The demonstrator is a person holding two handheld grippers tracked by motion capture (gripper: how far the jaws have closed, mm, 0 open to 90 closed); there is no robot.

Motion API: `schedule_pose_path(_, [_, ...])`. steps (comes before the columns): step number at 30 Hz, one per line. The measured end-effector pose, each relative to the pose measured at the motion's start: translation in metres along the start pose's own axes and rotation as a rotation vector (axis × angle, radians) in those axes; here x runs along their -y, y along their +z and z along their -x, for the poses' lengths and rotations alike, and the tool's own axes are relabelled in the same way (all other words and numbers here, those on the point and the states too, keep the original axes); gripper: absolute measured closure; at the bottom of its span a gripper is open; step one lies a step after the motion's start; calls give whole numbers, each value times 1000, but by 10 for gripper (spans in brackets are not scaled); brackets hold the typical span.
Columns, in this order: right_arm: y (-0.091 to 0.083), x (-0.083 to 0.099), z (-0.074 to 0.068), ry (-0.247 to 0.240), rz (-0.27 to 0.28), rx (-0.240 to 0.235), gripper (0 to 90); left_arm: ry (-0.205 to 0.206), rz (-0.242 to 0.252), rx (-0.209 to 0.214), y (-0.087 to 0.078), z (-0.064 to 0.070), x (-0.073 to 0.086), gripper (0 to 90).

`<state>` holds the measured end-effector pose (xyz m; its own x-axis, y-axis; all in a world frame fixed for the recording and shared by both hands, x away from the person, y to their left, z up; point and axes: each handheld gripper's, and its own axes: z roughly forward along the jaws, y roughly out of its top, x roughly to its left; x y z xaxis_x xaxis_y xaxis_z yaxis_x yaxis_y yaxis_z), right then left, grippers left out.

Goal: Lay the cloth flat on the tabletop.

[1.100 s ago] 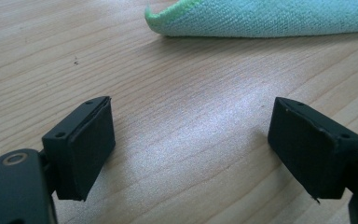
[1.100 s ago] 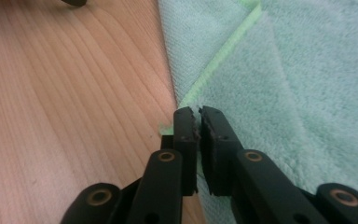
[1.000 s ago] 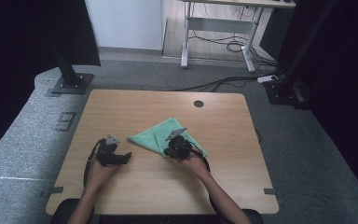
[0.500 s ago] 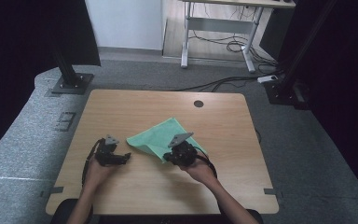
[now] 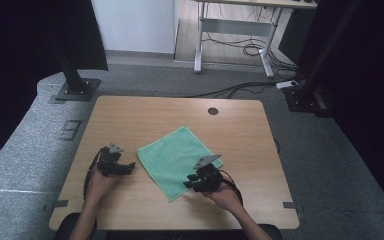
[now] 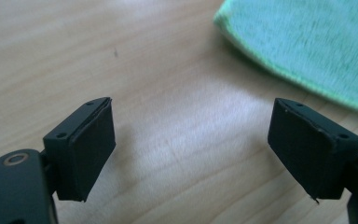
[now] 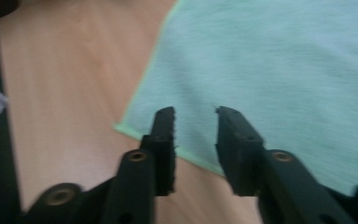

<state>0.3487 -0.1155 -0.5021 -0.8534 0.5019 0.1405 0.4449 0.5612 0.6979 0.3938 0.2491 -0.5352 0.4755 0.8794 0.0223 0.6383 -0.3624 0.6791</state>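
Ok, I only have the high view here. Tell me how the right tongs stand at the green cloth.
Observer: In the right gripper view the right tongs are partly open, over the cloth's near edge, with nothing between the jaws.
Operator: Now give me the left one.
Observer: The left tongs are wide open over bare table; the cloth's edge lies just beyond the jaws, untouched.
Operator: Check the cloth for folds.
Observer: The part of the cloth near the right tongs looks flat, one layer, with a pale stitched hem.
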Motion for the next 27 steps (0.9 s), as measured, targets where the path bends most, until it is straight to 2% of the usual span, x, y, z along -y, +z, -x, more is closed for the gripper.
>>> schedule_pose_path(3, [-5, 5, 13, 19, 5, 85, 505, -16, 53, 22, -6, 1, -7, 147])
schedule_pose_path(5, [-4, 11, 22, 52, -1, 136, 444, -12, 83, 34, -7, 5, -12, 146])
schedule_pose_path(9, [5, 25, 34, 138, -30, 204, 342, 34, 94, 39, 0, 17, -22, 140])
schedule_pose_path(12, [9, 29, 38, 167, -35, 251, 286, 57, 84, 22, 10, 24, -26, 125])
schedule_pose_path(16, [9, 28, 39, 184, -19, 306, 244, 83, 44, -23, 21, 27, -25, 112])
schedule_pose_path(17, [15, 29, 39, 194, -23, 328, 231, 90, 28, -40, 24, 27, -24, 111])
schedule_pose_path(19, [17, 30, 39, 188, -31, 337, 223, 96, 7, -52, 27, 27, -23, 111])
schedule_pose_path(20, [20, 30, 37, 166, -35, 358, 211, 98, 2, -56, 28, 28, -22, 111])
schedule_pose_path(23, [21, 29, 35, 149, -39, 379, 209, 93, -5, -55, 27, 30, -21, 112])
schedule_pose_path(27, [18, 31, 37, 144, -37, 401, 206, 96, -13, -49, 24, 37, -19, 113])
